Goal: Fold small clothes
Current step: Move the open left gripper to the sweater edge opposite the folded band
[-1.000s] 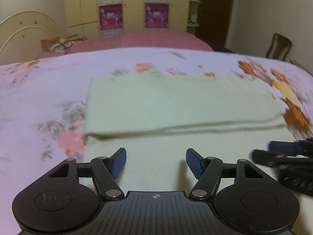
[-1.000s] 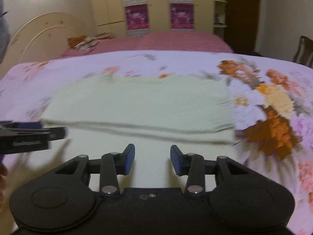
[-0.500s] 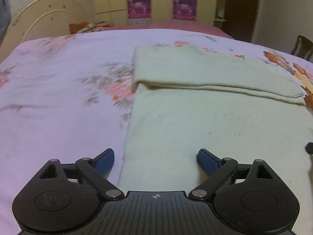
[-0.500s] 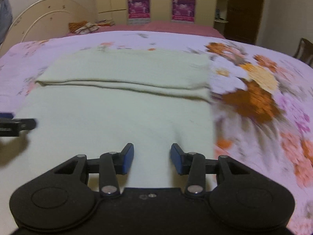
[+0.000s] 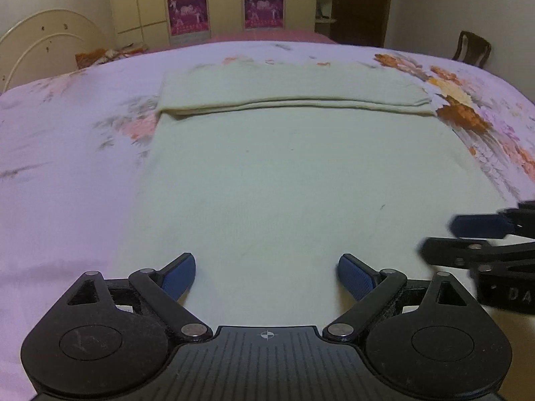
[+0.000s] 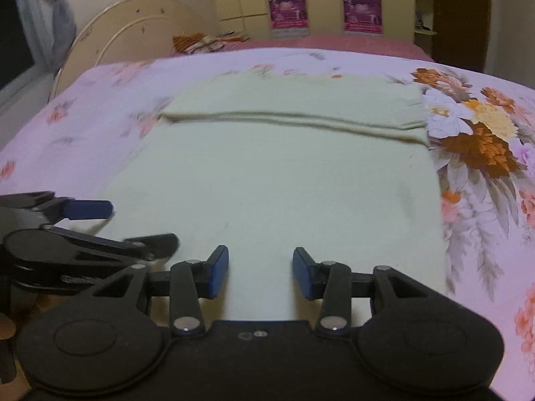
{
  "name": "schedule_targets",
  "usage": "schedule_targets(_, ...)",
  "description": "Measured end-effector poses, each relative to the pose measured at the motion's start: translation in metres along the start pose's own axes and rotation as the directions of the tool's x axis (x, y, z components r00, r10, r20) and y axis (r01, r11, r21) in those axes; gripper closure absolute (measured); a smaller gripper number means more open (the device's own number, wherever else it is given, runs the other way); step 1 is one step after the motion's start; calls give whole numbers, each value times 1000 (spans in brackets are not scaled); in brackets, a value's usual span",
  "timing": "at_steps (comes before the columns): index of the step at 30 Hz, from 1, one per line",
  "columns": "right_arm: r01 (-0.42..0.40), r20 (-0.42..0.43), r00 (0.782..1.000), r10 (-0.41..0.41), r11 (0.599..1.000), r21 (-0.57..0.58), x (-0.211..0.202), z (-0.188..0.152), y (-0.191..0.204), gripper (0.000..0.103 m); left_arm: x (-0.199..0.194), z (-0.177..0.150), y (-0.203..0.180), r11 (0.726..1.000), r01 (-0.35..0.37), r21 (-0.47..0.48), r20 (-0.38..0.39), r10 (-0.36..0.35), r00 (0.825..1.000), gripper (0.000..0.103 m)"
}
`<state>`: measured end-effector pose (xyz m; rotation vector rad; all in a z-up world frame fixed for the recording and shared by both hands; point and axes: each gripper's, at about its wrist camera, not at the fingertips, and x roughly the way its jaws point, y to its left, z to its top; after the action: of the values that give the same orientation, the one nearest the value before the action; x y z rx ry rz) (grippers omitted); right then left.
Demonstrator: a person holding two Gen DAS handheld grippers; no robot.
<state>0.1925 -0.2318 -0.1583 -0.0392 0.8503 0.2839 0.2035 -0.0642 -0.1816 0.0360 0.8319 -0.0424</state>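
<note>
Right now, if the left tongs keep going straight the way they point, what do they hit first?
Probably the flat near part of the pale cloth, short of its folded-over far band. The left tongs are open and empty, tilted down toward it; nothing else shows in that line. Depth is uncertain.

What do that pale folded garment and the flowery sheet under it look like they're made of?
The pale garment looks like a soft, matte knit, perhaps cotton or wool: fine ribbed texture, thick rounded fold edge, no sheen. The floral bedsheet looks like thin, smooth woven fabric with a printed pattern, lying flat; cotton or a blend, hard to tell from here.
</note>
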Motion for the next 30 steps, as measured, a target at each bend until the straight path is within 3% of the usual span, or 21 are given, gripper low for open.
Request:
schedule_targets(10,203,-22,979,-202,977,71,-36,-42,-20,60,-35,-36,41,999,-6,-47,-4,6,1000,11)
schedule_targets(15,132,15,991,-134,986,98,-56,-52,14,60,-59,-52,32,997,67,-35,-8,-68,998,11)
schedule_targets(19,92,4,996,-92,994,59,-59,-65,46,59,-62,-69,23,998,61,22,-18,-61,998,11)
schedule_targets(24,130,-26,991,-129,991,41,-60,-83,51,56,-73,-75,27,998,56,25,-23,-55,998,11)
schedule_targets(30,168,-18,986,-167,978,123,-85,-90,39,53,-85,-82,37,999,45,-6,-22,-45,999,11)
